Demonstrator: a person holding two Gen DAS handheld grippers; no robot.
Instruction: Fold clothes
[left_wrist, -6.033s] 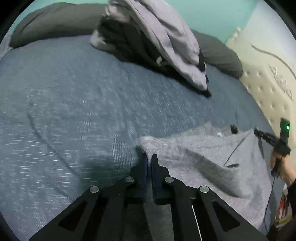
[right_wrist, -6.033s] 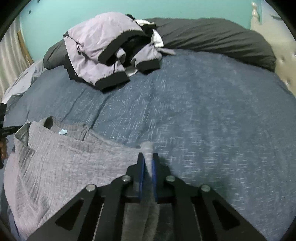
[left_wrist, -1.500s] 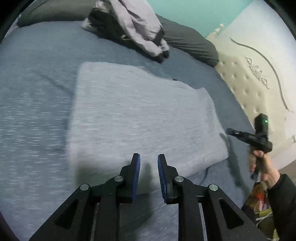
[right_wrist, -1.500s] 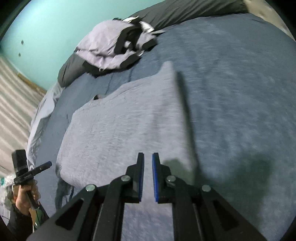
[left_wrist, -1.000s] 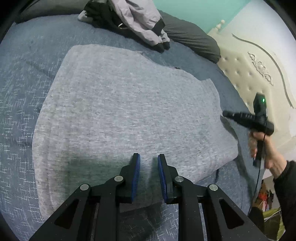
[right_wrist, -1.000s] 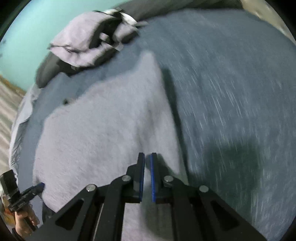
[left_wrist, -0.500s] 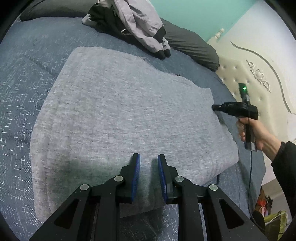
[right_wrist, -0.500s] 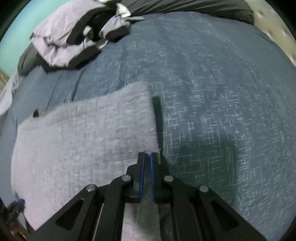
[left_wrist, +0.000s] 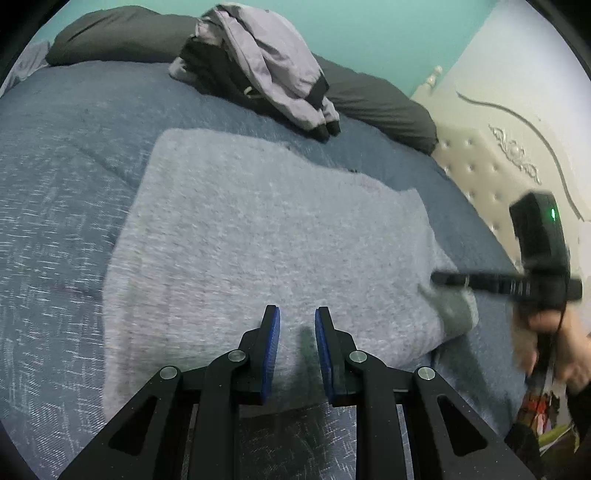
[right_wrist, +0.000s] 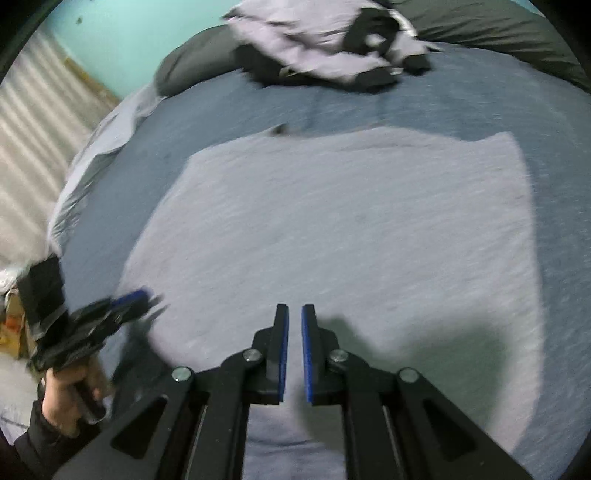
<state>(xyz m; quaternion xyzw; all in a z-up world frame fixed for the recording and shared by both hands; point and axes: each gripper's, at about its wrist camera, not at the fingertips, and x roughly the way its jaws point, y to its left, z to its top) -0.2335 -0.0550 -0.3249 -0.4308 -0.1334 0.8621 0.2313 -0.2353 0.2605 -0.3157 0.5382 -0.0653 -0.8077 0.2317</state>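
A grey knitted garment lies folded into a flat rectangle on the blue bedspread. My left gripper hovers over its near edge, open, with nothing between the pads. In the right wrist view the same garment fills the middle. My right gripper is above its near part, pads almost touching, nothing held. The left wrist view shows the right gripper blurred, its tip by the garment's near right corner. The left gripper appears at the garment's left edge.
A lilac and black jacket is heaped at the far side of the bed, in front of dark grey pillows. A cream tufted headboard stands on the right. A pale sheet hangs off the bed's left side.
My right gripper has swung from the garment's right edge to above its near part. The left gripper has lifted and tilted up a little. The garment lies as before.
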